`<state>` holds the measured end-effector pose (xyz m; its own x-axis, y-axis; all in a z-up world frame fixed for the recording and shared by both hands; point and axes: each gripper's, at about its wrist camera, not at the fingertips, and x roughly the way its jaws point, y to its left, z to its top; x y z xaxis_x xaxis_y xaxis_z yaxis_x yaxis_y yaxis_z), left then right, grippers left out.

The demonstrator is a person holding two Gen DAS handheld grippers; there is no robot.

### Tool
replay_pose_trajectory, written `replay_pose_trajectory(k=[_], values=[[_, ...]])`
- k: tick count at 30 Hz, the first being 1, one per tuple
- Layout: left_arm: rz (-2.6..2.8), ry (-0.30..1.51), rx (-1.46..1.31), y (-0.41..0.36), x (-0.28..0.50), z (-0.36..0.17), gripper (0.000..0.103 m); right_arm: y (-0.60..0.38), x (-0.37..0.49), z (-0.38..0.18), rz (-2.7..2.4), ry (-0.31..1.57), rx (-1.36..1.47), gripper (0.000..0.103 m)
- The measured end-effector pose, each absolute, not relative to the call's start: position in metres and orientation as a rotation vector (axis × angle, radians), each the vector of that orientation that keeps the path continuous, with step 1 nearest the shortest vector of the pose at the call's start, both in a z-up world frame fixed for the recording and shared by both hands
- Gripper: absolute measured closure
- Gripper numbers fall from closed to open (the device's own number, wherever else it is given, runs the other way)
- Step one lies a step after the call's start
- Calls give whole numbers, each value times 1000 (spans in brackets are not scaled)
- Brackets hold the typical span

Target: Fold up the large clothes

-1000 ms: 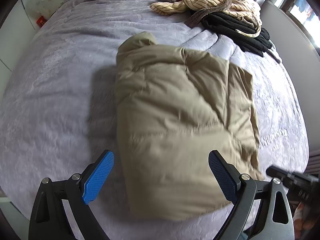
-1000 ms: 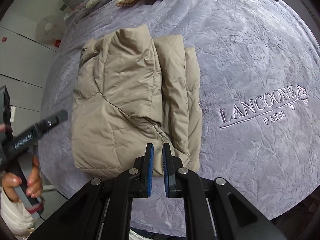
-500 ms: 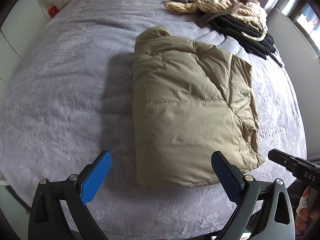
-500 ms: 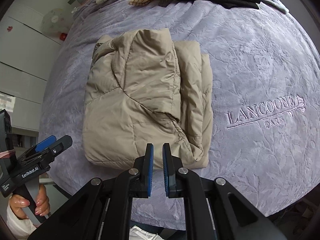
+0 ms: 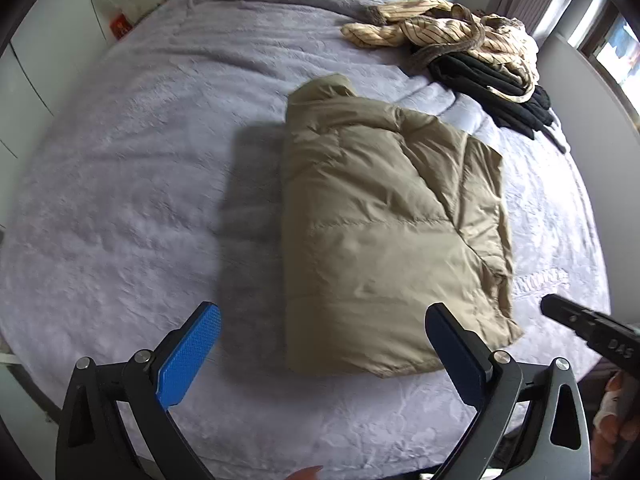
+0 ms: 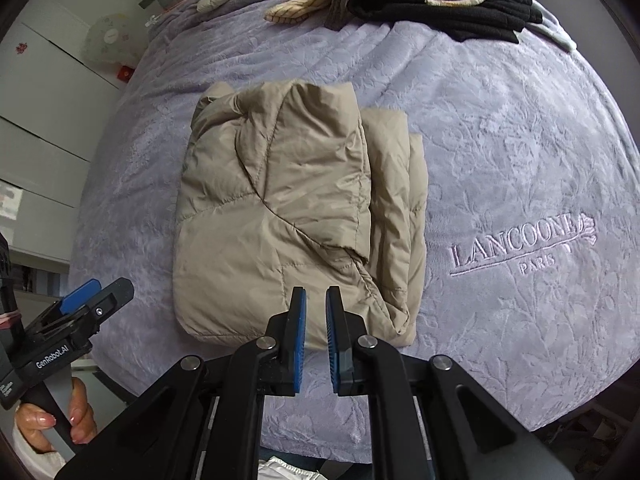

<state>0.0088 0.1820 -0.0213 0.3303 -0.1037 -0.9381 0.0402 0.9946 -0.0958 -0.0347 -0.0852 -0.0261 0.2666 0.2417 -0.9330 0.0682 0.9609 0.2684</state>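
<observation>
Jacket: the beige puffer jacket (image 5: 384, 220) lies folded into a thick oblong on the lavender bed cover (image 5: 132, 184), free of both claws
Long axis: runs away from both cameras, from the near bed edge toward the head of the bed; layered folded edges on its right side (image 6: 404, 216)
Left claw (image 5: 320, 356): spread wide, nothing between the pads, hovering above the jacket's near short end
Right claw (image 6: 316, 332): jaws have just been parting to a narrow gap, empty, over the near right corner
Nearer hand: by my reading about equal; both hang at the near end
Around: a heap of striped and black clothes (image 5: 476, 52) well beyond the jacket, apart from it
In the way: nothing lies between claws and jacket
</observation>
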Motion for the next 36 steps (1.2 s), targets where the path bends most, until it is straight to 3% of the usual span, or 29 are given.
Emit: replay_pose_trajectory(k=[1,3,6,10,18,21,36], values=[[-81,1225,-49,182,9,-19,1,-84,-35,-22,114,1291,267,66],[-75,1216,-40,184,9,-16,1,-82,-35,-14,108,1266,252,49],[-44,1179,-19,186,9,-6,1,-79,-34,-3,95,1241,226,44],[-20,1131,-4,186,7,8,1,-73,-33,10,76,1207,181,22],[-9,1088,15,181,5,24,1,-68,-36,30,45,1107,148,16],[-11,1074,21,178,3,29,1,-71,-35,28,14,1112,149,0],[14,1080,3,181,0,34,1,-67,-32,27,-20,1100,109,0]])
